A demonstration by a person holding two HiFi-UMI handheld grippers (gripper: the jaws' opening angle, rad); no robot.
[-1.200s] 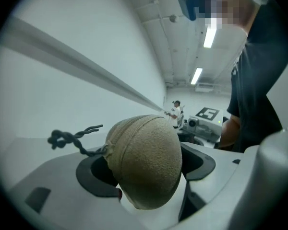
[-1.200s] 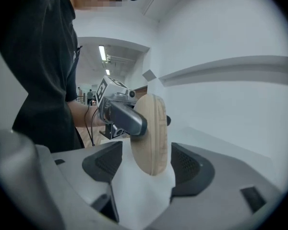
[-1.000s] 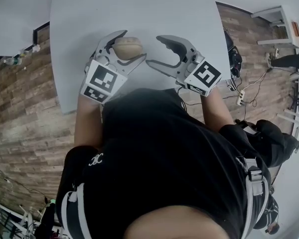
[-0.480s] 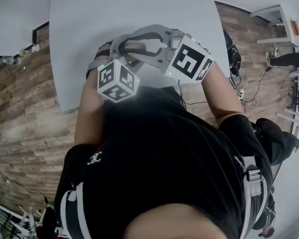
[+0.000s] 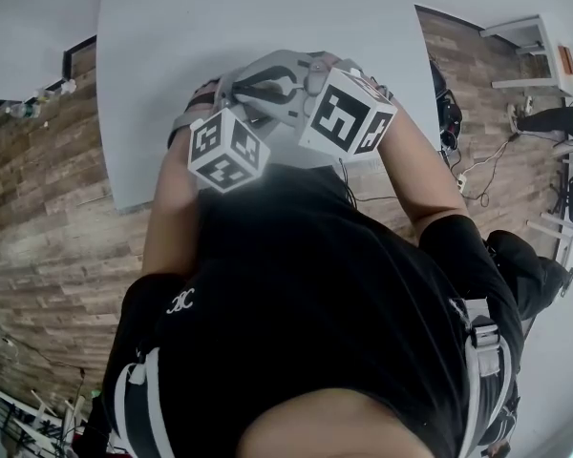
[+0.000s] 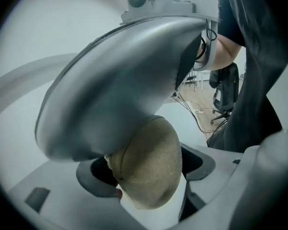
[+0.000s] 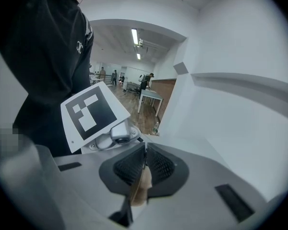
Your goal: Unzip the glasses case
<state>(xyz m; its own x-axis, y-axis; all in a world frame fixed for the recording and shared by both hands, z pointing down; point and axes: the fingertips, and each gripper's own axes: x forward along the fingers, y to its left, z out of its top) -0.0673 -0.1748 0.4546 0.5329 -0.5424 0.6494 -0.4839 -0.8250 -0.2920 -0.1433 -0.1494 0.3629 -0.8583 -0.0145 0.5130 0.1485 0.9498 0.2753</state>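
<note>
Right gripper (image 7: 144,168) has swung across to meet the left gripper (image 6: 143,150) above the table (image 5: 172,27). Left clamps the tan case (image 6: 153,176); right's jaws are closing, pinching a thin tan tab (image 7: 142,187).

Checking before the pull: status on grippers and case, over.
Left gripper shut on case. Right gripper jaws closing on thin tan tab, likely the zipper pull. Zip state not visible. Nothing seen in the way.
</note>
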